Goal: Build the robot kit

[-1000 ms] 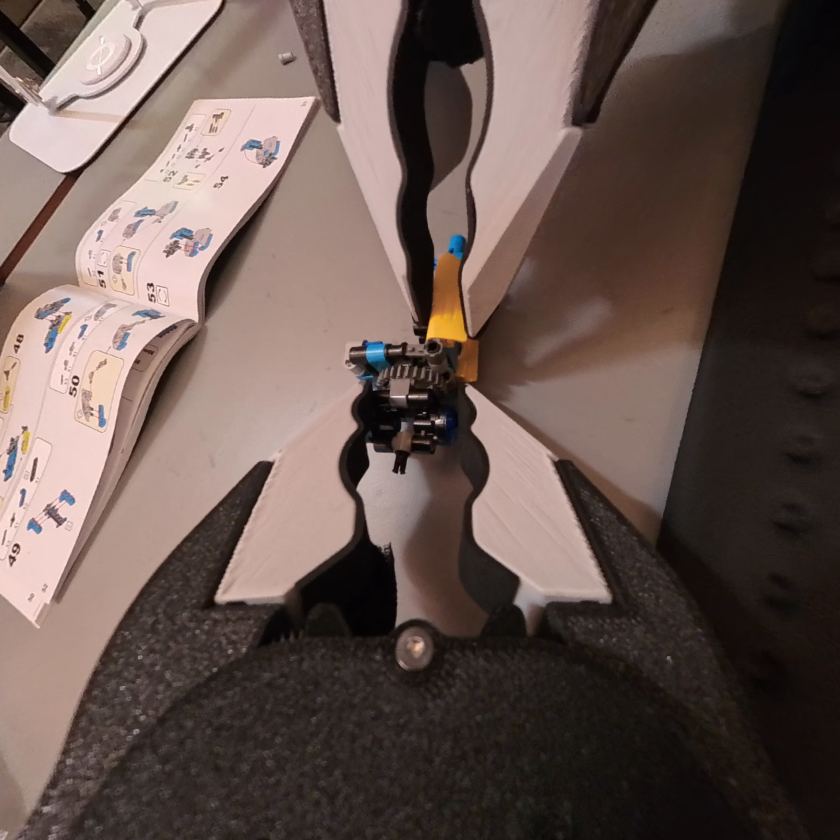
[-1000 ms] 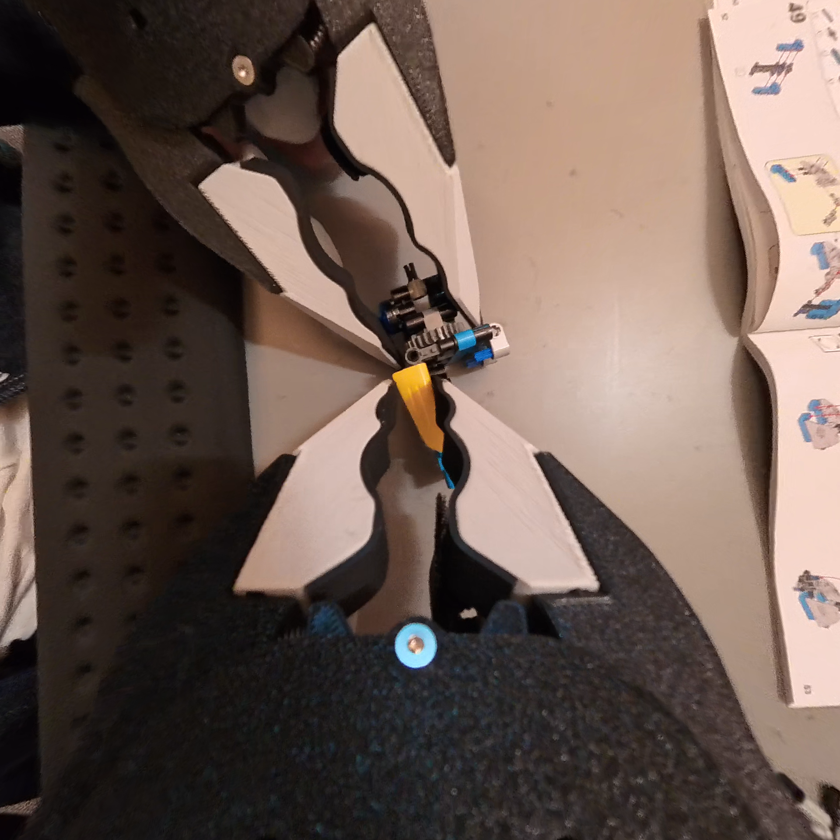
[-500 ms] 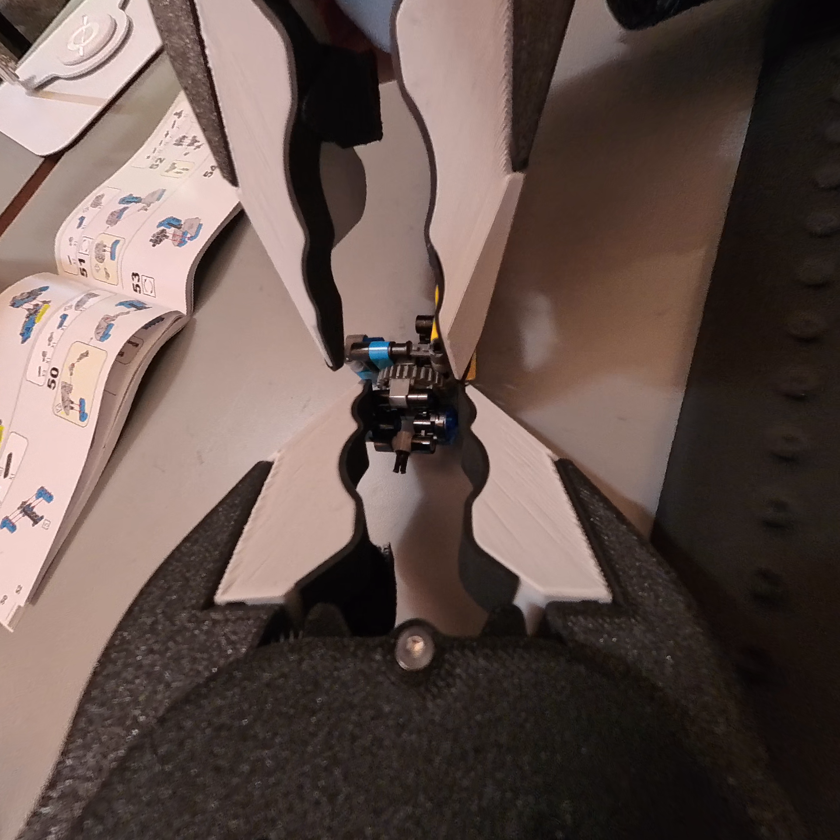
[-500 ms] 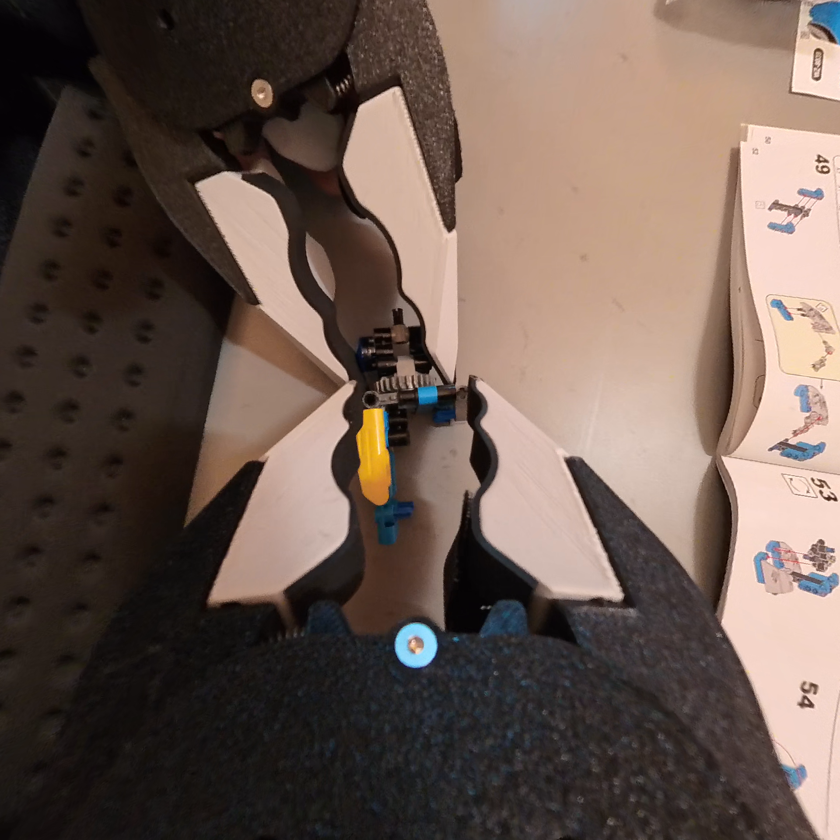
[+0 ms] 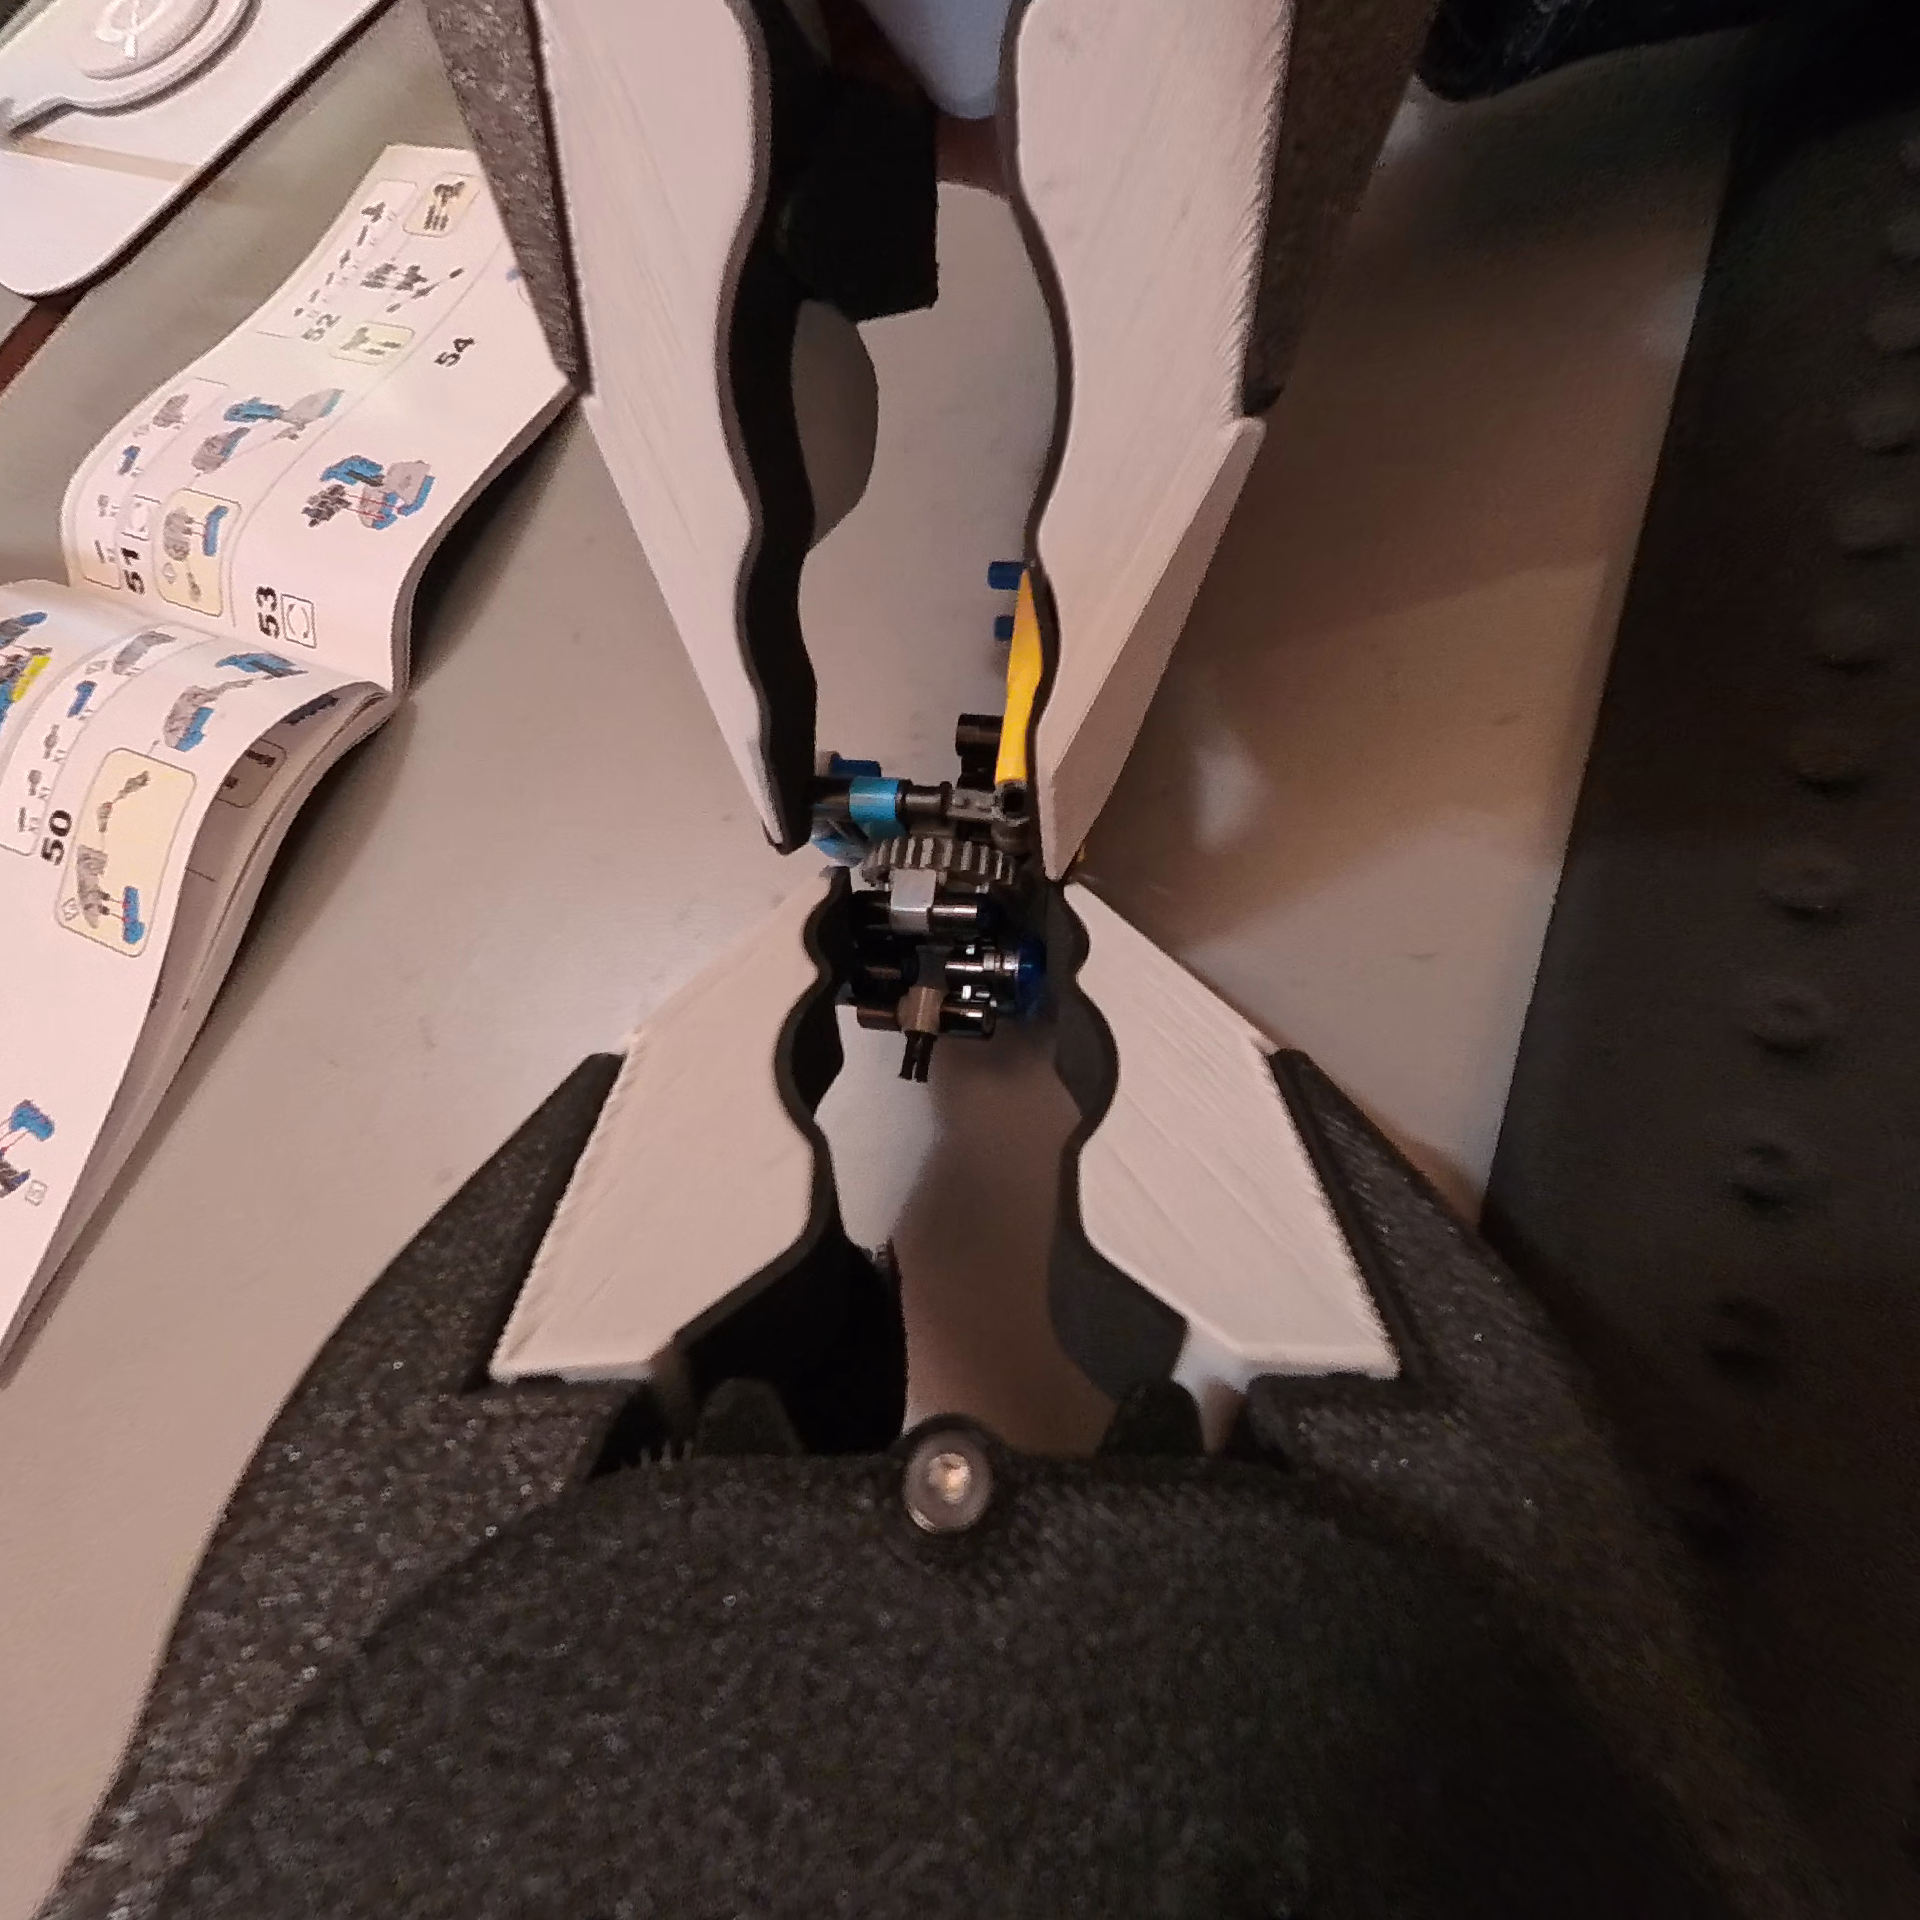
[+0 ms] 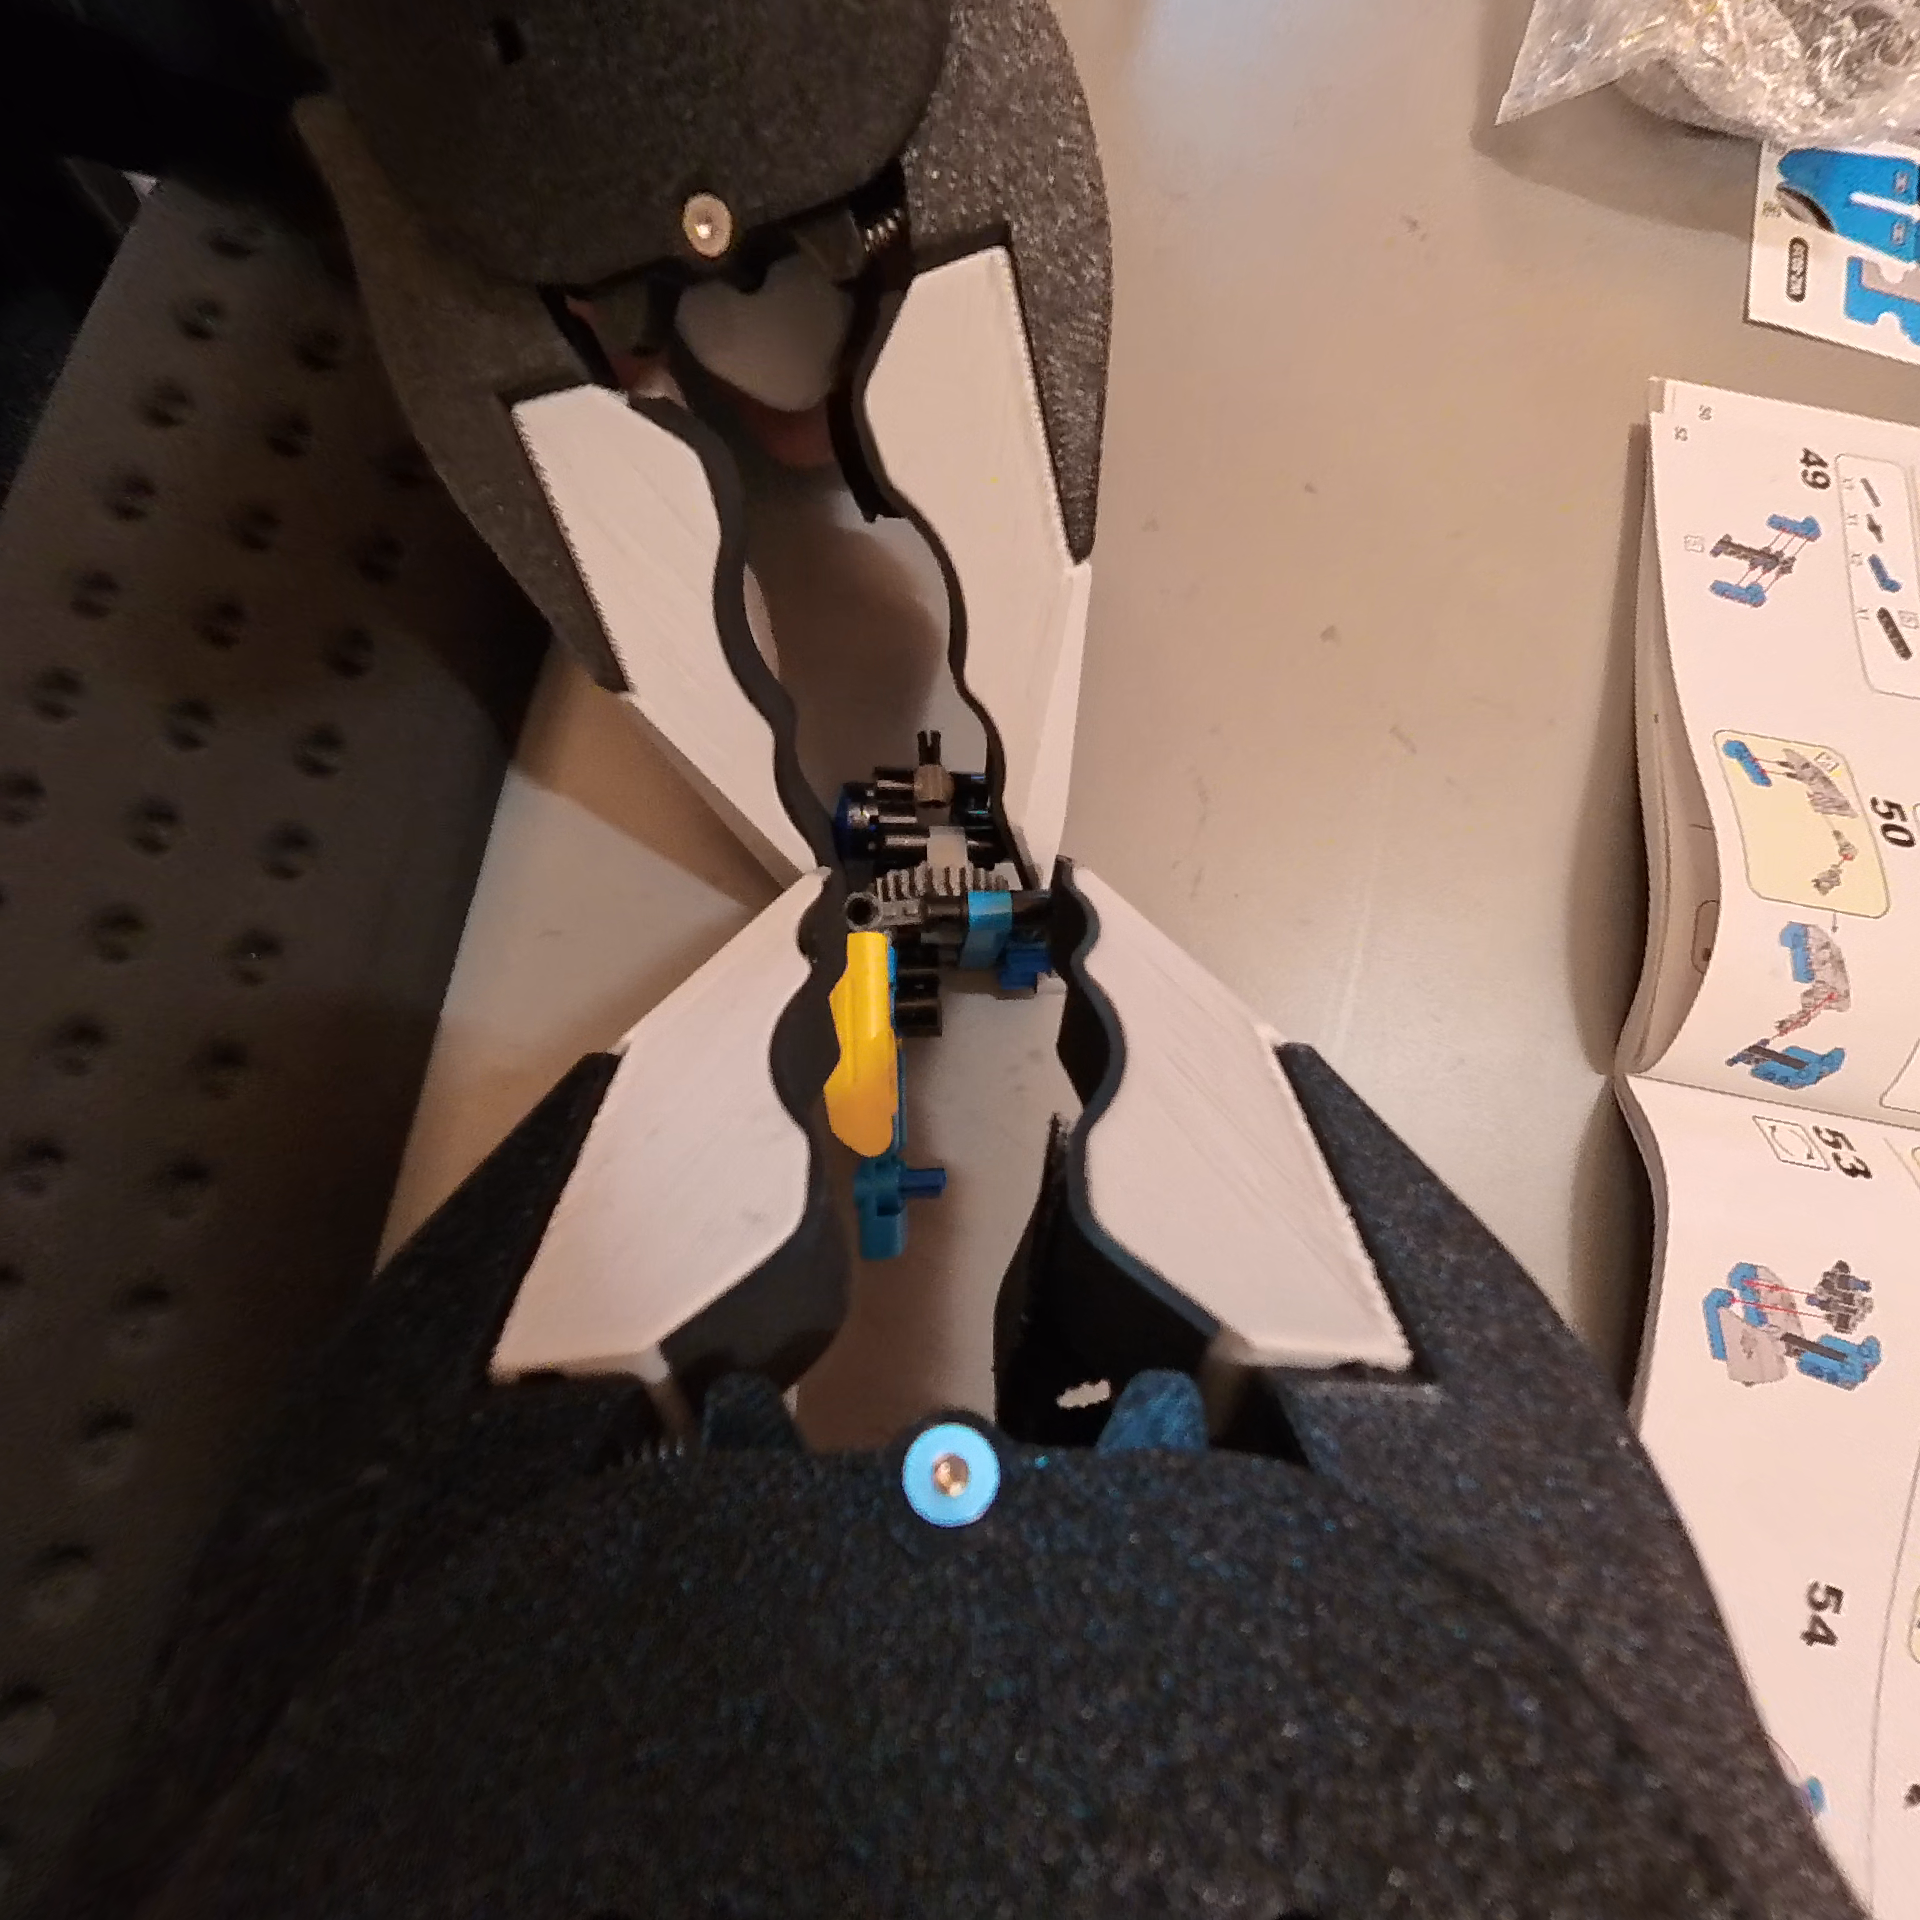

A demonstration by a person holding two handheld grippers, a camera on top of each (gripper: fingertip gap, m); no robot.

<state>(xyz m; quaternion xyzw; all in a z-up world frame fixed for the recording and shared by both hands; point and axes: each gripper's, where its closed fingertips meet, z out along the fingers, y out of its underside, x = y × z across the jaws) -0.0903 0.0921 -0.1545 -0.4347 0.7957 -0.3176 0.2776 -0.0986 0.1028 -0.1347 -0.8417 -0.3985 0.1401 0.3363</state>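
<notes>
– While both tools hang over the grey bench (image 5: pixel 468 935), between the dark perforated plate (image 6: pixel 156 831) and the open instruction booklet (image 5: pixel 208 623), what carries the work?

– The left tool (image 5: pixel 940 894). It is clenched on the small brick assembly (image 5: pixel 935 966), its pads pressing the black and grey block from both sides, above the bench and not resting on it.

– And the right tool (image 6: pixel 940 883)?

– It faces the left one tip to tip. Its fingers bracket the cross axle at the assembly's front, one pad against the yellow panel (image 6: pixel 862 1049), the other at the blue-bushed end. Both seem to touch, but I cannot tell whether it is squeezing.

– So what makes this hold a good one?

– I'd say the left grip should do the bracing. It sits on the solid block, behind the grey gear (image 5: pixel 935 857), so the teeth are free. The right pads ought to press squarely along the axle, not slantwise.

– Why so fussy?

– The yellow panel looks hinged at one end. A skewed squeeze would likely swing it or pop it loose.

– Anything smaller?

– The blue pin piece (image 6: pixel 883 1195) at the panel's tail pokes into the gap between the right fingers. I'd give it room.
</notes>
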